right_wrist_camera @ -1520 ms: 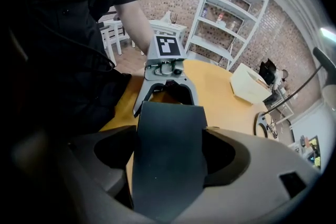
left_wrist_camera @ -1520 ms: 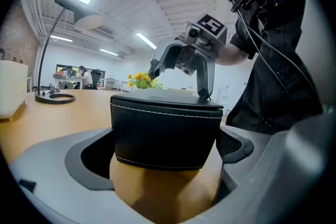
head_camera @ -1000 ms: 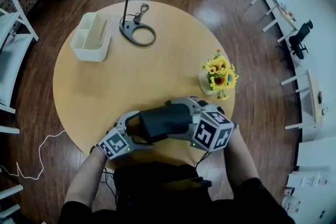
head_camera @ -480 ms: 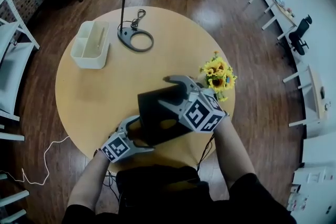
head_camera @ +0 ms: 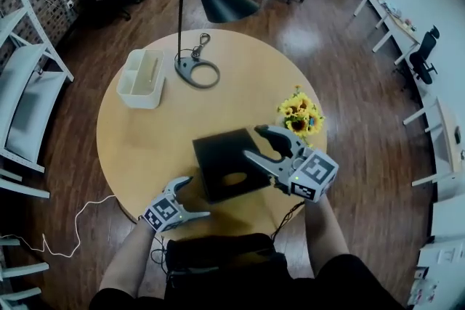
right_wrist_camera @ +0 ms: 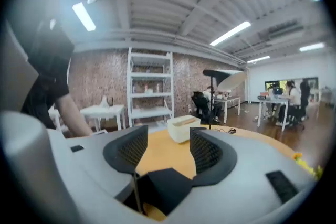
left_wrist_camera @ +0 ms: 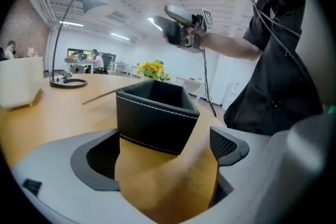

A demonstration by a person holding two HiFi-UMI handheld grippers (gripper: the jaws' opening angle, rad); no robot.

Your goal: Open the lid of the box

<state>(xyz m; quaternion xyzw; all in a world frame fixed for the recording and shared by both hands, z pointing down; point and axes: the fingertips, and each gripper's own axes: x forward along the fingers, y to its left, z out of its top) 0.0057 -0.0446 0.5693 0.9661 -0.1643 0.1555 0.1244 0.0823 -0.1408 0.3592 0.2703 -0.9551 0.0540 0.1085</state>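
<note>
A black box stands on the round wooden table, near its front edge. In the left gripper view the box has its top open, and a thin dark edge runs out from its far left rim. My left gripper lies low at the box's near left corner. Its jaws are closing, with the box just beyond the pads and untouched. My right gripper hangs above the box's right side, open, nothing between its pads. The left gripper view shows it high up.
A black desk lamp with a ring base stands at the back. A white two-part tray sits back left and a small vase of sunflowers right of the box. Shelving, desks and seated people surround the table.
Both grippers clasped the shut box a second ago. The right one rose and swung right as the top came open. The left one drew back toward the table edge.
</note>
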